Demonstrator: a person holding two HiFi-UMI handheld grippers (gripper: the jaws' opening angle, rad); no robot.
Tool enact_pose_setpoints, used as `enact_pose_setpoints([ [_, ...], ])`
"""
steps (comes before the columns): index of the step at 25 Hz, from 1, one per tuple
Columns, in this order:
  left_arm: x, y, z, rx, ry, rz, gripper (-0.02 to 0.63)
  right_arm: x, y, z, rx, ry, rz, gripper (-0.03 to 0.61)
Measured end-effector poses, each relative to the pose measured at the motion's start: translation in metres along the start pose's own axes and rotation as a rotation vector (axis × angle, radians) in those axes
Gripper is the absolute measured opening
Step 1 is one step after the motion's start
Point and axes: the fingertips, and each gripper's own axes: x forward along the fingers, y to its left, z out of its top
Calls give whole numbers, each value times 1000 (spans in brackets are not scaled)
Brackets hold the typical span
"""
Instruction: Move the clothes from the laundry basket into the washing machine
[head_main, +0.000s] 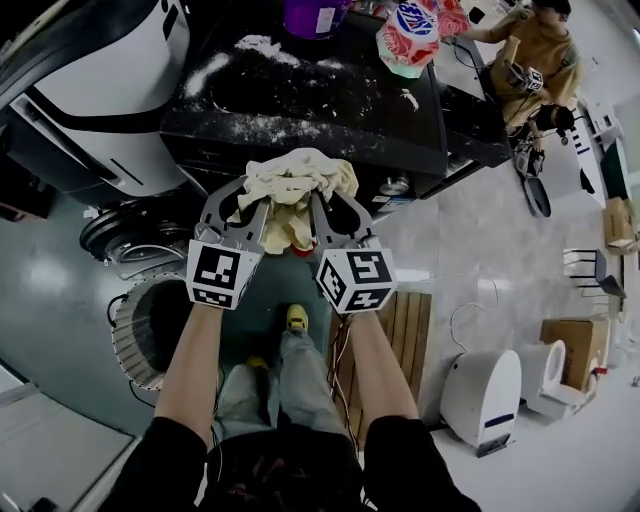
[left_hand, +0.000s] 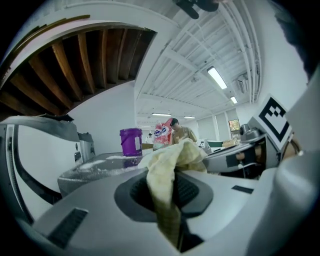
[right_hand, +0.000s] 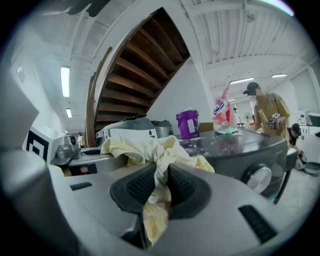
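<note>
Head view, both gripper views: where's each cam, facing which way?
Head view: on the person's head, looking steeply down; shows forearms, legs, and the left hand-held gripper and right hand-held gripper clamping a yellow cloth.
Left gripper view: on the left hand-held gripper, roughly level along its own jaws, toward the dark machine top.
Right gripper view: likewise on the right hand-held gripper, own jaws only.
Shared: all three show the cloth and a purple tub.

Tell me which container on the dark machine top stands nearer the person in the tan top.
The red-and-white printed bag, at the end of the machine top beside that person. The purple bucket stands farther along, away from them.
</note>
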Motion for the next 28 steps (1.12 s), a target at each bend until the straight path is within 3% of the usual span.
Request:
enact_pose_setpoints([
  [9,28,6,-117,3,-17,42,62,47,-22,-115,12,-5,37,66],
  [18,72,5,-236,7,-116,53,61,101,-56,-230,-20,-61,36,66],
  [21,91,-1,-270,35,-128,40,63,121,-75,-257,-23,-56,12,66],
  [28,140,4,-328,14,-133,62,63,159,-119,-303,-41,-76,-53,66],
])
